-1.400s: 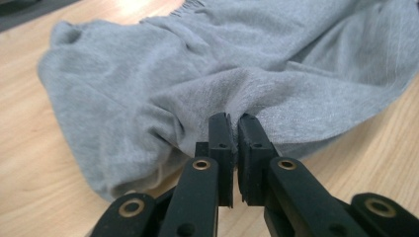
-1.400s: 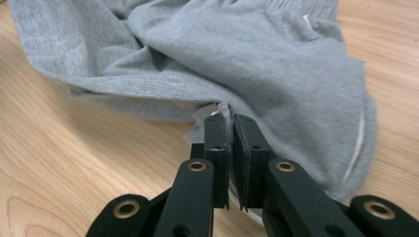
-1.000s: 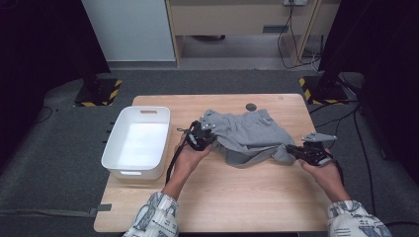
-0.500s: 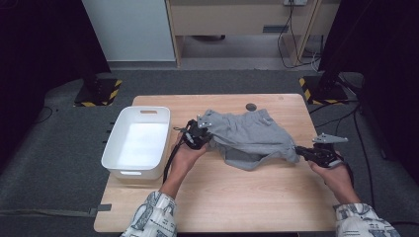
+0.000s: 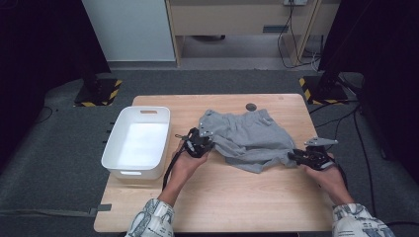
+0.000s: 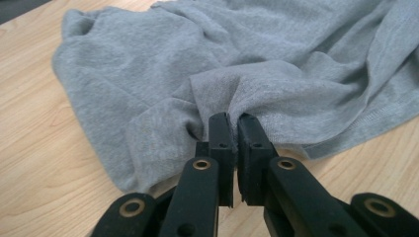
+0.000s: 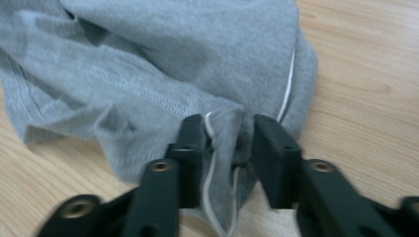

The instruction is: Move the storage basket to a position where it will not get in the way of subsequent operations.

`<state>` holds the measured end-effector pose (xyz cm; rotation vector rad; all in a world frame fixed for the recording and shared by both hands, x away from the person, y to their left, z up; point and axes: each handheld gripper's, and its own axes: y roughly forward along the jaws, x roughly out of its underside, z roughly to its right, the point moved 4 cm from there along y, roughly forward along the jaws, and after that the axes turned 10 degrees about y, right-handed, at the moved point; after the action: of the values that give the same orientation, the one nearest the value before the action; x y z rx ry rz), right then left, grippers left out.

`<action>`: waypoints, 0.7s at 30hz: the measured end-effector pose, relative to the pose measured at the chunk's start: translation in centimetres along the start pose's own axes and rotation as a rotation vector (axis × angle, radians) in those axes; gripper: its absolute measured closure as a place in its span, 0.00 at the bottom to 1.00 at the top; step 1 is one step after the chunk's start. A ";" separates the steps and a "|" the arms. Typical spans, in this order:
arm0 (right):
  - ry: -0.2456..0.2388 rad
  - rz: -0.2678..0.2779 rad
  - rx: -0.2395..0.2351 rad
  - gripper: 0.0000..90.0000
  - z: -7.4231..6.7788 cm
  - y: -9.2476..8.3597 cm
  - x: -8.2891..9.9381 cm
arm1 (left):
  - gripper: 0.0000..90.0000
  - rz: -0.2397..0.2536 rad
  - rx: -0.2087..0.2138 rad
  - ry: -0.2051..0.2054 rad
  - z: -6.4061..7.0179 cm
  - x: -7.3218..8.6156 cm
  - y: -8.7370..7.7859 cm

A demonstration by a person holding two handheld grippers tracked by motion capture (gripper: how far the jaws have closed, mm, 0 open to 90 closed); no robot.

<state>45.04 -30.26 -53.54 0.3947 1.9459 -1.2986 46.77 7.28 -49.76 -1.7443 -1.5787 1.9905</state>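
Observation:
A crumpled grey garment (image 5: pixel 247 136) lies on the wooden table (image 5: pixel 237 197). My left gripper (image 5: pixel 210 143) is at its left edge, shut on a pinched fold of the grey fabric (image 6: pixel 247 59); in the left gripper view the jaws (image 6: pixel 233 123) meet on the cloth. My right gripper (image 5: pixel 292 156) is at the garment's lower right corner. Its jaws (image 7: pixel 230 128) have just been opening and stand apart, with a bunched bit of fabric (image 7: pixel 173 59) and a white cord (image 7: pixel 289 79) lying loose between them.
A white plastic tub (image 5: pixel 131 173) stands at the table's left side, close to my left hand. A small dark round spot (image 5: pixel 251 106) sits near the table's far edge. Bare wood stretches in front of the garment, towards the person.
The right hand drew the garment's corner slightly to the right, stretching the cloth out. The left hand has kept its place and its grip.

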 end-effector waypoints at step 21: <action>0.012 0.046 0.003 0.68 -1.2 -0.8 -0.9 | 0.95 0.027 0.010 0.002 0.7 0.3 -1.3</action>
<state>44.63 -29.39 -52.07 0.4473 1.9332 -1.2728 45.41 7.61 -49.15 -1.7730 -1.5505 2.0044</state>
